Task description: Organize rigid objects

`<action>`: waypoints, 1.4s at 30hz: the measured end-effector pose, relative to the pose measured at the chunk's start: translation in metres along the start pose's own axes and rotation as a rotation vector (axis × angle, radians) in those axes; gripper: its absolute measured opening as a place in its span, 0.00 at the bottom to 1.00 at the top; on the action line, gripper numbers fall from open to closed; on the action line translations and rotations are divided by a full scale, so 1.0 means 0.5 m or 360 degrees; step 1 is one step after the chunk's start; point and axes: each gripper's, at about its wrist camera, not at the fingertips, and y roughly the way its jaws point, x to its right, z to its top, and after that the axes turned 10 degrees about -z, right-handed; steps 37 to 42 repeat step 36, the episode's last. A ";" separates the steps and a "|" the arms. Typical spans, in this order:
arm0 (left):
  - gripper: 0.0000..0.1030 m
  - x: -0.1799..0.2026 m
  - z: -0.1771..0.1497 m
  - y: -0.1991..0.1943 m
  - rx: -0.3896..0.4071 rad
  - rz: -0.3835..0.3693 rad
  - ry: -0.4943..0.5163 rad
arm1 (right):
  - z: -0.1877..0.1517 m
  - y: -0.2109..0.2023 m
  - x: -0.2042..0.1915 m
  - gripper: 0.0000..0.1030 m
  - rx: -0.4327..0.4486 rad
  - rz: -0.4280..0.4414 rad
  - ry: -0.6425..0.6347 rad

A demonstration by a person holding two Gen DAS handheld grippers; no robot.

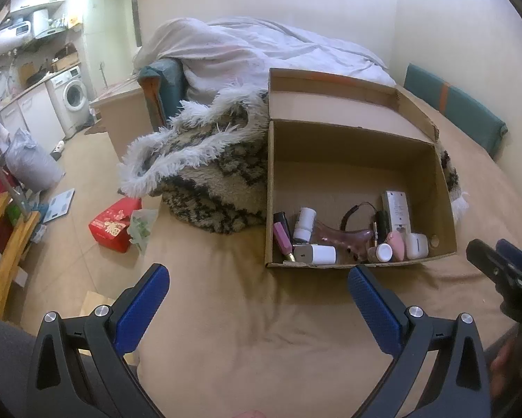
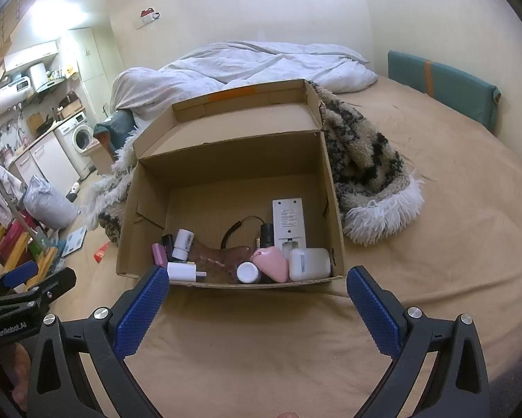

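Left claw (image 1: 257, 299): mine, spread wide, nothing in it, hovering over the bed (image 1: 247, 331) in front of the box.
Right claw (image 2: 257, 299): also wide open and empty, aimed at the near wall of the box.
Box (image 2: 149, 181): open cardboard, sitting on the bed beside a shaggy throw (image 2: 369, 160); I judge the walls light and bendy, so I would not pull on them.
Contents: all crowded against the near wall, touching one another.
Remote (image 2: 288, 219): flat, stiff, light; I would pinch it across its narrow sides.
White case (image 2: 309, 264): smooth and rounded, probably slippery; grip its flat faces.
Charger (image 2: 181, 271): blocky, hard, easy to pinch on its body.
Pink piece (image 2: 271, 261): curved shell, likely to squirm out; take it at its widest part.
Bottles (image 1: 304, 224): small, light, round; they may roll.
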 end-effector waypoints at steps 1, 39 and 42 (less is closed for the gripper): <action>0.99 -0.001 0.000 0.000 0.0000 -0.0001 -0.0002 | 0.000 -0.001 -0.001 1.00 0.0000 -0.0002 0.0000; 0.99 -0.004 -0.003 0.006 -0.0014 0.0003 -0.0022 | 0.002 -0.001 -0.005 1.00 -0.0001 0.0001 -0.0008; 0.99 -0.004 -0.003 0.006 -0.0014 0.0003 -0.0022 | 0.002 -0.001 -0.005 1.00 -0.0001 0.0001 -0.0008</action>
